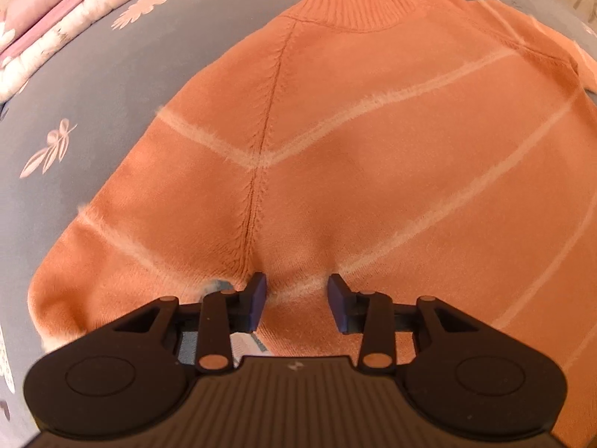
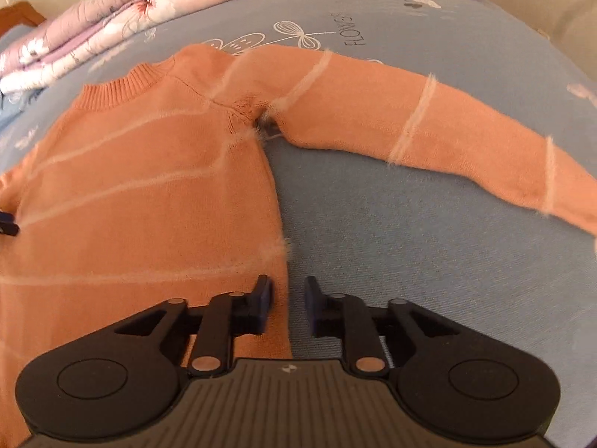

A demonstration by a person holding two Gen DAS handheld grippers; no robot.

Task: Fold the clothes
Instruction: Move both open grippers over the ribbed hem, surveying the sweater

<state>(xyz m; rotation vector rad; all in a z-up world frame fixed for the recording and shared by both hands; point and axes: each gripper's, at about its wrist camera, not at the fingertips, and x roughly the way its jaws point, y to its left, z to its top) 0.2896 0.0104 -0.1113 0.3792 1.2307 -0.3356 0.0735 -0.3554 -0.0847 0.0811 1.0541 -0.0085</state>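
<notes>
We saw a bed covered in a grey-blue sheet printed with pale flowers and leaves, with lettering near its far edge. Folded pink and white floral quilts lay stacked along the far side of the bed, and beyond them stood a pale wall with a bit of brown wood at the left corner.

The orange sweater lay flat on the sheet, ribbed collar toward the quilts, thin pale stripes crossing its body. One sleeve stretched out sideways over the sheet, away from the body. In the left wrist view the sweater filled most of the picture, with a seam running down from the shoulder.

The left hand-held gripper pointed steeply down over the lower part of the sweater, its jaws parted with knit fabric seen between them; whether the pads pressed on that fabric we could not tell, as the tips seemed to sit at the cloth.

The right hand-held gripper also pointed down, at the side edge of the sweater's body. Its jaws stood apart, one finger over orange knit, the other over bare sheet, nothing clamped.
</notes>
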